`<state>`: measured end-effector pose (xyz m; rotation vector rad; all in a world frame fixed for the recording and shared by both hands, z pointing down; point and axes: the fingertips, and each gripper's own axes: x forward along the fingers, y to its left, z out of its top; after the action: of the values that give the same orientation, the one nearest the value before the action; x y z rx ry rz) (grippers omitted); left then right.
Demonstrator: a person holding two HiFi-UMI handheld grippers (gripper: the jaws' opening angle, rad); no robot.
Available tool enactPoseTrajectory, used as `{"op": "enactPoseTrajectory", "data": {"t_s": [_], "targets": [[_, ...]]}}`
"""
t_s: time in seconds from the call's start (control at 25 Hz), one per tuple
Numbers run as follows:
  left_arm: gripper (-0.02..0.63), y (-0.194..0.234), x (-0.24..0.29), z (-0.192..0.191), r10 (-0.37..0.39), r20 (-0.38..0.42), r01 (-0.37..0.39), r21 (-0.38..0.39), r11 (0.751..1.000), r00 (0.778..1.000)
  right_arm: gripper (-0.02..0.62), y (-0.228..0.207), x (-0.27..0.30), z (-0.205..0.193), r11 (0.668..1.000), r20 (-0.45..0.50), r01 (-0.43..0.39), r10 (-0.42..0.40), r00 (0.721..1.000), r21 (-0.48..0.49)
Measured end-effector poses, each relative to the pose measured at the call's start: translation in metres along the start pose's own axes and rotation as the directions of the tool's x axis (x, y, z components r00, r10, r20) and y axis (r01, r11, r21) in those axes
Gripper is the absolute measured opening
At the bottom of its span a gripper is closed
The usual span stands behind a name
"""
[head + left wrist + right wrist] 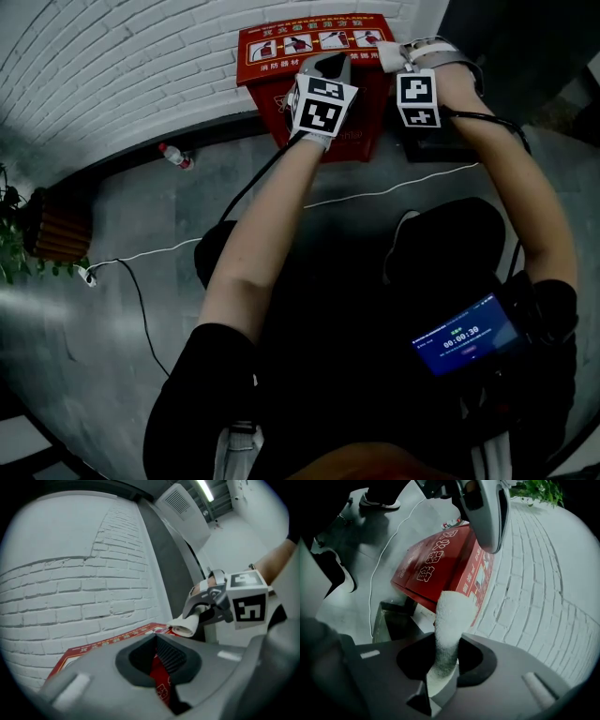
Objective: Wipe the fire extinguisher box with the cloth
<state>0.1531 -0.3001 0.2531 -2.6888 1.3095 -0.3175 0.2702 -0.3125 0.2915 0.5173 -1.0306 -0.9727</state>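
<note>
Two tools reach the red metal fire extinguisher box (pixel 281 47) top edge — right gripper (pixel 443 665) clamped on rolled white cloth (pixel 450 616) for wiping, left gripper (pixel 157 656) narrowly parted, seemingly empty.

The box (pixel 272 67) is showing red, with white and yellow print on its lid. The cloth (pixel 451 620) in the grey right tongs (pixel 443 667) is looking white. The cubes (pixel 325 105) are carrying black-and-white square markers. The wall (pixel 112 66) is showing a white brick pattern, the floor (pixel 141 202) is lying grey, the plant (pixel 14 253) is showing green, and the screen (pixel 464 337) is glowing blue.
</note>
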Motion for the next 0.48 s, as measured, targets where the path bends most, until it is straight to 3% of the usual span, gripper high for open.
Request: {"op": "enactPoseTrajectory", "data": {"t_s": [0.12,0.24,0.4,0.48], "targets": [[0.000,0.004,-0.006,0.002,0.005,0.011,-0.005,0.011,1.000,1.000,0.100,0.005,0.003,-0.011,1.000,-0.015,-0.008,0.008,1.000,0.013],[0.000,0.017,-0.021,0.015,0.027,0.033,-0.028,0.040,0.999,0.999,0.101,-0.005,-0.005,-0.011,0.999,-0.010,0.035,-0.035,0.999,0.039],[0.000,0.040,-0.049,0.029,0.085,0.056,-0.093,0.140,0.986,0.995,0.101,-0.045,-0.038,0.009,0.977,0.084,0.137,-0.152,0.985,0.164],[0.000,0.049,-0.064,0.031,0.105,0.059,-0.113,0.147,0.983,0.993,0.101,-0.064,-0.055,0.026,0.957,0.142,0.155,-0.193,0.971,0.245]]}}
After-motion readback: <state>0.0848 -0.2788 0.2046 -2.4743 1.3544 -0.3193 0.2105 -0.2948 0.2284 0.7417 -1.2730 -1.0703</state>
